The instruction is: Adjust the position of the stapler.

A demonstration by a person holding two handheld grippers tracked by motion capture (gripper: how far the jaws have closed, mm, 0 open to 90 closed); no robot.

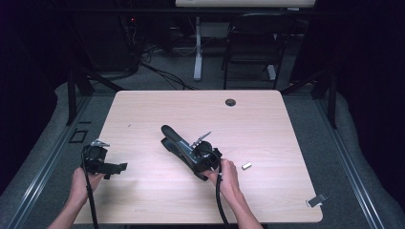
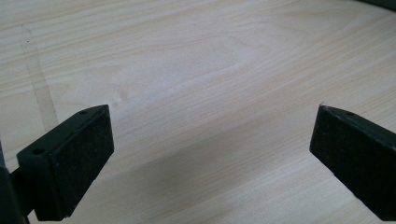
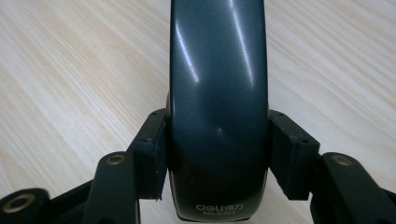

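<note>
The right gripper [image 3: 217, 154] has its fingers [image 3: 150, 154] clamped on the rear sides of a dark grey glossy plastic stapler [image 3: 217, 93], pinning it steady on the pale wooden tabletop [image 1: 267, 119]; the left gripper [image 2: 212, 154] idles beside, fingers [image 2: 79, 158] spread wide over bare wood

A small metal piece [image 1: 246, 166] and a clip [image 1: 316, 201] lie on the table [image 1: 143, 109].

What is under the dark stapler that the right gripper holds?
The stapler lies on the bare wooden table. Its underside is hidden, so anything beneath cannot be seen.
</note>
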